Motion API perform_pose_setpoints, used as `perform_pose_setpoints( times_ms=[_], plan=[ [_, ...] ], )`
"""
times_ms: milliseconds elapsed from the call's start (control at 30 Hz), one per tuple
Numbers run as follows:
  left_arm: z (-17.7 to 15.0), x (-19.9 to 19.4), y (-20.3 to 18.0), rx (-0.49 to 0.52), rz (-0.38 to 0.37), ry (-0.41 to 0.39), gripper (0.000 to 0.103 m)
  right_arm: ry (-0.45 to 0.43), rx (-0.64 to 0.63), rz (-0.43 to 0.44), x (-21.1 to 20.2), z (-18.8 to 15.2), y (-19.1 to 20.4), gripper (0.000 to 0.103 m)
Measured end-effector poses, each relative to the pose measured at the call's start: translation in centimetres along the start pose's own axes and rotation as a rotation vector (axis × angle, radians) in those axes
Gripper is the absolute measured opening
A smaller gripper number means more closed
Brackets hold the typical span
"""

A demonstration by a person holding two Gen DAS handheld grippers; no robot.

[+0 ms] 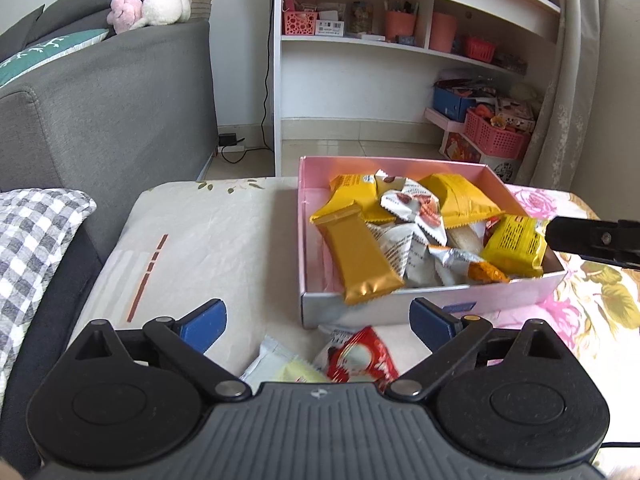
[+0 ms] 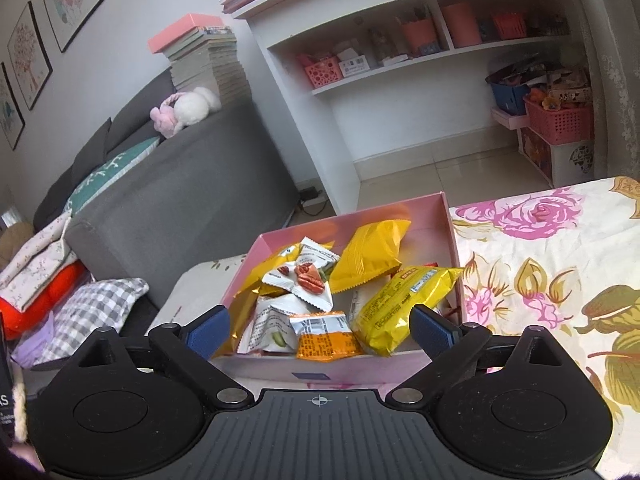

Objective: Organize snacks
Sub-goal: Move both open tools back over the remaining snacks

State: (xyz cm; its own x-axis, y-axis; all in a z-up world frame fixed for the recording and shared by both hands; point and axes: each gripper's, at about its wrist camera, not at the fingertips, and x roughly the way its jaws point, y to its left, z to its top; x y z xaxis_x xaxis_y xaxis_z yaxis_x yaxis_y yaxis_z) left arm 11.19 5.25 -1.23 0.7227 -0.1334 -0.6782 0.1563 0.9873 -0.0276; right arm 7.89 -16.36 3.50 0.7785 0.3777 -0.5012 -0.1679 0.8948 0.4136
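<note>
A pink box (image 1: pixel 432 308) sits on a cloth-covered table and holds several snack packets: a gold bar (image 1: pixel 360 256), yellow bags and white nut packets. My left gripper (image 1: pixel 318 326) is open and empty, just before the box's near wall, above a red packet (image 1: pixel 362 356) and a white-and-pale-yellow packet (image 1: pixel 280 368) lying on the cloth. My right gripper (image 2: pixel 320 330) is open and empty over the box's near edge (image 2: pixel 320 368); a yellow packet (image 2: pixel 400 304) lies by its right finger. Its finger (image 1: pixel 592 240) also shows in the left wrist view beside that packet (image 1: pixel 516 244).
A grey sofa (image 1: pixel 100 100) with cushions stands to the left. A white shelf unit (image 1: pixel 400 44) with pink baskets is behind the table. Floral cloth (image 2: pixel 540 264) covers the table right of the box; plain cloth (image 1: pixel 208 240) lies left of it.
</note>
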Motion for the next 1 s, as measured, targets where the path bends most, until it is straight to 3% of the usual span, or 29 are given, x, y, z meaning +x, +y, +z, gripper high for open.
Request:
perform_pose_setpoints(
  times_ms=[267,567,733,1000],
  plan=[
    [-2.0,-0.2,1.9,0.072,0.019,0.031,0.101,0.051,-0.165,-0.027,-0.9,-2.6,0.9,0.098],
    [-4.7,0.7,3.5,0.176,-0.040,0.087,0.100,0.114,-0.344,-0.068,0.2,-5.5,1.9,0.099],
    [-5.1,1.8,3.7,0.190,-0.064,0.134,0.099,0.178,-0.452,-0.053,1.6,-7.4,3.1,0.099],
    [-4.9,2.7,3.7,0.168,-0.092,0.112,0.101,0.250,-0.512,-0.010,3.2,-9.3,4.5,0.099]
  ],
)
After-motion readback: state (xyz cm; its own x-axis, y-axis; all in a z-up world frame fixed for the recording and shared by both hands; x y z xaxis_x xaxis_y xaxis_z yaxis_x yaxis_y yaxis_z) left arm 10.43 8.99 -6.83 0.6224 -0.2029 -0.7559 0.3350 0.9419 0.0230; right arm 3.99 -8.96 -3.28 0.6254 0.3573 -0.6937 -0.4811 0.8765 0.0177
